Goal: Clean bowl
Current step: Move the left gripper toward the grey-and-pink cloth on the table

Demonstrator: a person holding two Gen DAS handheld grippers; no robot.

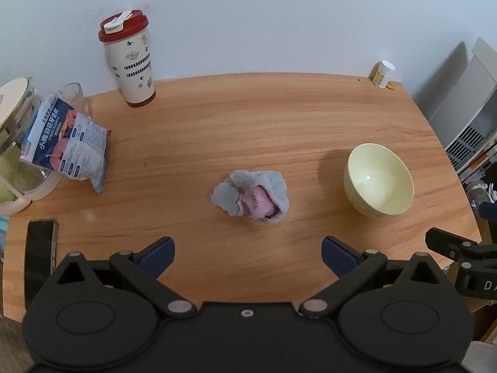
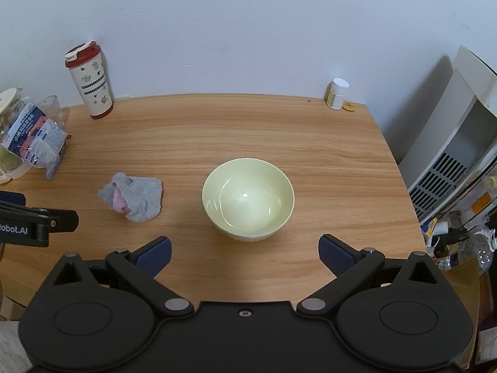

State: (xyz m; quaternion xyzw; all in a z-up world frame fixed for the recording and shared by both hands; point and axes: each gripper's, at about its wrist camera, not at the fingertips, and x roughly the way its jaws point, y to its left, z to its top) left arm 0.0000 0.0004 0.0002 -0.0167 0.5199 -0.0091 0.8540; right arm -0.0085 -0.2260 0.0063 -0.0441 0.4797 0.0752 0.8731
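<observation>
At left table edge, phone [image 1: 40, 258] partly cut off; left claw [image 1: 248, 256], right claw [image 2: 245, 253] spread, empty.

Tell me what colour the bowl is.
Pale yellow-green bowl, best seen from the right wrist view.

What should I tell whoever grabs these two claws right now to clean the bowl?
Left claw: open, empty, aimed at the cloth.
Right claw: open, empty, aimed at the bowl.
Cloth lies crumpled on the table, beside the bowl and apart from it; bowl upright.
Done: nothing yet.
Left: pick up the cloth, steady the bowl, wipe inside.
</observation>
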